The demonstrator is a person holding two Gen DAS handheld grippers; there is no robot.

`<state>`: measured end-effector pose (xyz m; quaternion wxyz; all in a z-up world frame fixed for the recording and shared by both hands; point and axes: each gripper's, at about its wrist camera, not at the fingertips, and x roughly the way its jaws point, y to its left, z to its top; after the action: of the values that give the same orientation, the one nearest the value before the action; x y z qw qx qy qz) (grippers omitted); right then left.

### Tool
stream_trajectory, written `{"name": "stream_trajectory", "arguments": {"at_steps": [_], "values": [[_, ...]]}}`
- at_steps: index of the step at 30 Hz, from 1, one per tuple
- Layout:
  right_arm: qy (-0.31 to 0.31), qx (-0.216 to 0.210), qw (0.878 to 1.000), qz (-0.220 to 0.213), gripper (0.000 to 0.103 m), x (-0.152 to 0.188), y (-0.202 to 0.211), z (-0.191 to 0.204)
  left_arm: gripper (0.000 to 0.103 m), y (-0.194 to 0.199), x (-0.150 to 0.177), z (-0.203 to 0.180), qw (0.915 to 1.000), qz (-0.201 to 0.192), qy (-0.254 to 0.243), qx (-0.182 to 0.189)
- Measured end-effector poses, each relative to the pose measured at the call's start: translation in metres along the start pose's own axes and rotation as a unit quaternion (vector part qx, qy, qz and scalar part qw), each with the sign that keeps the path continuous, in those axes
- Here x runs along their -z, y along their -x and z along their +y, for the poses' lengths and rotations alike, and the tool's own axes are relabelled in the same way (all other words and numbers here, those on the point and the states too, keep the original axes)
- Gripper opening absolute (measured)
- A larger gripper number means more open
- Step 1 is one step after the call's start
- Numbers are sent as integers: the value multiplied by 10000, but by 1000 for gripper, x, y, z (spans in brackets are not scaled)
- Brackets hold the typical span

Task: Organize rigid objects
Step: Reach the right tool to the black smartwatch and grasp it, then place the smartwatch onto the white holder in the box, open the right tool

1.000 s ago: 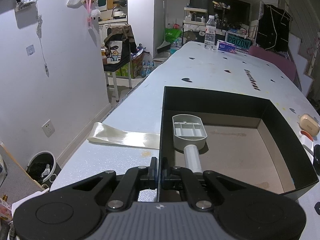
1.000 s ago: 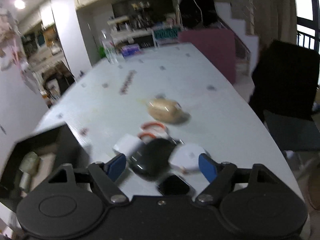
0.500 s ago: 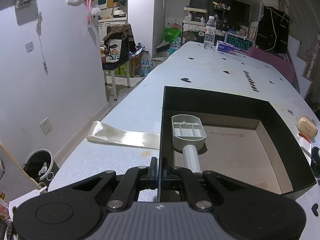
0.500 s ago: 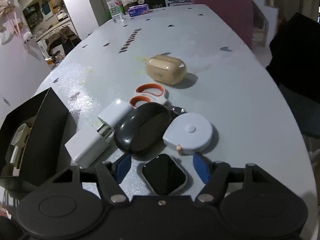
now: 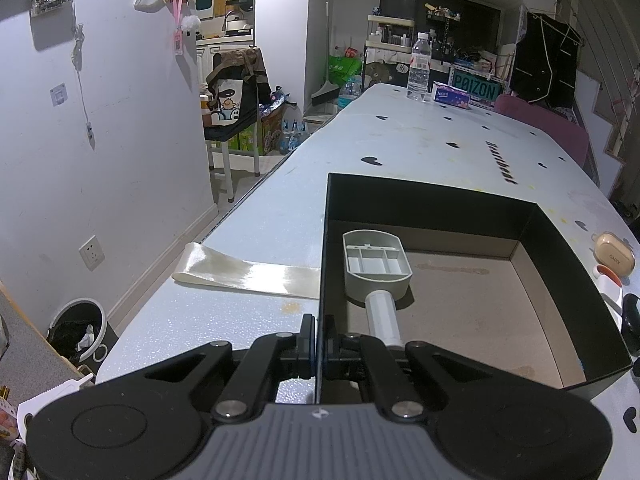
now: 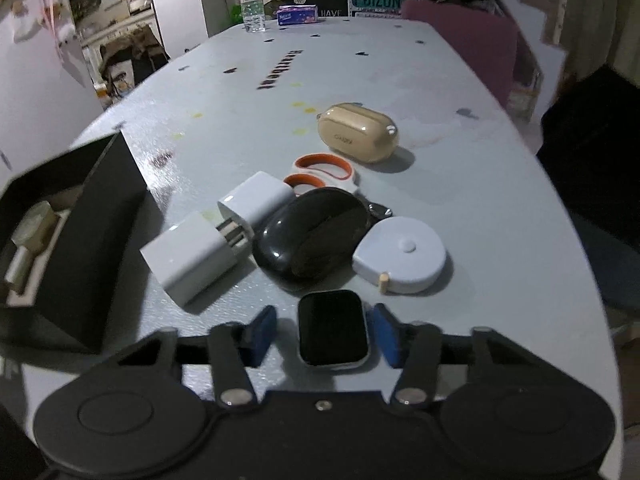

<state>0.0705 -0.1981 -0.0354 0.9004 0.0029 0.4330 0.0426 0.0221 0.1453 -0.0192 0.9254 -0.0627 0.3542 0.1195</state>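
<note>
My left gripper [image 5: 319,340] is shut on the near left wall of the black box [image 5: 560,264]. A grey scoop-shaped tool [image 5: 376,268] lies inside the box. In the right wrist view a small smartwatch [image 6: 332,328] lies screen up on the table between the blue pads of my right gripper [image 6: 323,334]. Its jaws are closing: the right pad is almost at the watch's edge, while a gap remains on the left. Beyond the watch lie a black oval case [image 6: 312,236], a white tape measure [image 6: 404,256], two white chargers [image 6: 192,256] and orange-handled scissors [image 6: 320,168].
A beige earbud case [image 6: 358,138] sits farther back. The black box [image 6: 100,220] stands left of the pile. A water bottle [image 6: 252,0] and a tissue pack [image 6: 298,14] stand at the table's far end. A strip of tape [image 5: 248,272] lies left of the box.
My right gripper has dropped toward the table and come in around the smartwatch, and its jaws have narrowed a lot. The left gripper and the box have not moved.
</note>
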Motion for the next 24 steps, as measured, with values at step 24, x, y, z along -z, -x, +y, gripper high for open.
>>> {"name": "stream_trajectory", "arguments": {"at_steps": [24], "values": [[430,-1792,9825,-263,40,-88,32,174,2,1,0,1,10000,-23,0,8]]}}
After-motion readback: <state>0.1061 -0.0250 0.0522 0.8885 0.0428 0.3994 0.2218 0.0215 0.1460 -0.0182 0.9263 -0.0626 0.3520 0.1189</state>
